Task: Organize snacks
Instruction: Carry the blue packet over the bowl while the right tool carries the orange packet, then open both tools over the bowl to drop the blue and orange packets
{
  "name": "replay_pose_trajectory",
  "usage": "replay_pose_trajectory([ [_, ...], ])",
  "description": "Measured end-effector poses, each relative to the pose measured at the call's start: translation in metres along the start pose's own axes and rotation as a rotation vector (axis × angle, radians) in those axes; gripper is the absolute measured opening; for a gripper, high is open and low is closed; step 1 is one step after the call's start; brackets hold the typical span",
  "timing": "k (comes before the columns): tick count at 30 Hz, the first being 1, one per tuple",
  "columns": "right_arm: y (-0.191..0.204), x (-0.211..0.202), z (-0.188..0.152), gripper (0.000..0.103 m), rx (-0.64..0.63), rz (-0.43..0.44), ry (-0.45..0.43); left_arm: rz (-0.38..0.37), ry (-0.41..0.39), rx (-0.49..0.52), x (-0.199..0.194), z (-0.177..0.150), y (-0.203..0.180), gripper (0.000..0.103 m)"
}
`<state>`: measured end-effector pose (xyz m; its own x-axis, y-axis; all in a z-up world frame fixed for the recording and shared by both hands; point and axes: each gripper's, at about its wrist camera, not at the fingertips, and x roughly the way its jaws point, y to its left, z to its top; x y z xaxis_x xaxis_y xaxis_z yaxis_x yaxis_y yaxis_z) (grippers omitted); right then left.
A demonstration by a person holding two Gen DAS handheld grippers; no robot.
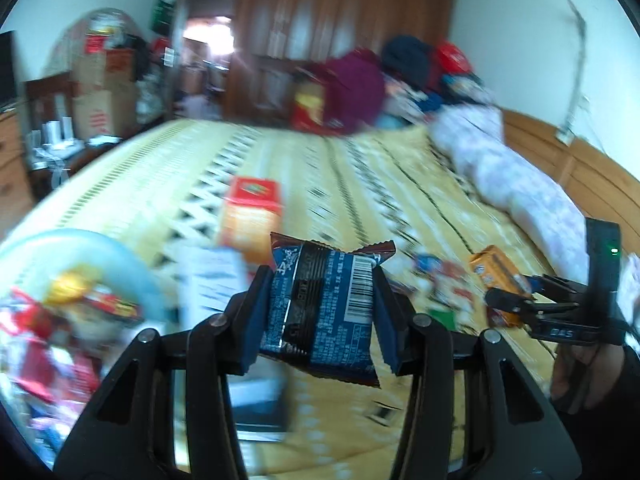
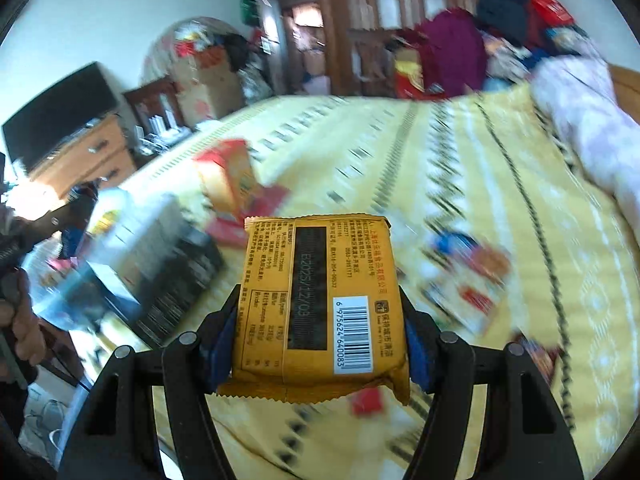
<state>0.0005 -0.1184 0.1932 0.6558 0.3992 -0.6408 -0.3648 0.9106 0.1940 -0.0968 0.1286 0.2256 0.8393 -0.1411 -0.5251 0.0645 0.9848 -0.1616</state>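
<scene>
- Yellow patterned bed (image 1: 360, 168) fills both views, snacks scattered on it, all blurred.
- My left claw (image 1: 316, 304) is clamped on a blue packet (image 1: 320, 312), held above the bed.
- My right claw (image 2: 320, 328) grips an orange packet (image 2: 316, 300), barcode side up, also clear of the bed.
- Red-topped box (image 1: 252, 208) stands on the bed beyond.

Location: a home bedroom. Indicators: a bed (image 2: 500, 208) with a yellow patterned cover, a tall wooden wardrobe (image 1: 340, 20), a wooden headboard (image 1: 560, 160), a pile of clothes (image 1: 380, 76), stacked cardboard boxes (image 1: 100, 92), and a dresser (image 2: 88, 152) carrying a dark screen (image 2: 60, 112).
</scene>
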Motion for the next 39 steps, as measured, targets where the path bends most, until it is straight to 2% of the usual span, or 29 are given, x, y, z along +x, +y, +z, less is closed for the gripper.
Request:
replay_pose_trajectory([
  [7,0.100,0.020,0.068,0.071,-0.084,0.191,-0.048,0.244,-0.030,-0.106,-0.028,0.009,0.088,0.048],
  [10,0.149,0.028,0.087,0.071,-0.141,0.251,-0.055,0.316,-0.028,-0.139,-0.036,0.005,0.113,0.048],
  [15,0.220,0.047,0.112,0.072,-0.210,0.337,-0.039,0.390,-0.012,-0.176,-0.037,0.001,0.141,0.048],
  [21,0.283,0.072,0.124,0.072,-0.277,0.394,0.006,0.410,0.006,-0.230,-0.038,-0.003,0.165,0.048],
  [27,0.325,0.088,0.125,0.072,-0.330,0.429,0.047,0.407,0.026,-0.252,-0.039,-0.005,0.175,0.048],
  [32,0.343,0.095,0.122,0.072,-0.354,0.442,0.063,0.406,0.038,-0.257,-0.040,-0.007,0.178,0.048],
  [39,0.343,0.102,0.117,0.072,-0.363,0.446,0.093,0.405,0.046,-0.267,-0.041,-0.007,0.181,0.048],
])
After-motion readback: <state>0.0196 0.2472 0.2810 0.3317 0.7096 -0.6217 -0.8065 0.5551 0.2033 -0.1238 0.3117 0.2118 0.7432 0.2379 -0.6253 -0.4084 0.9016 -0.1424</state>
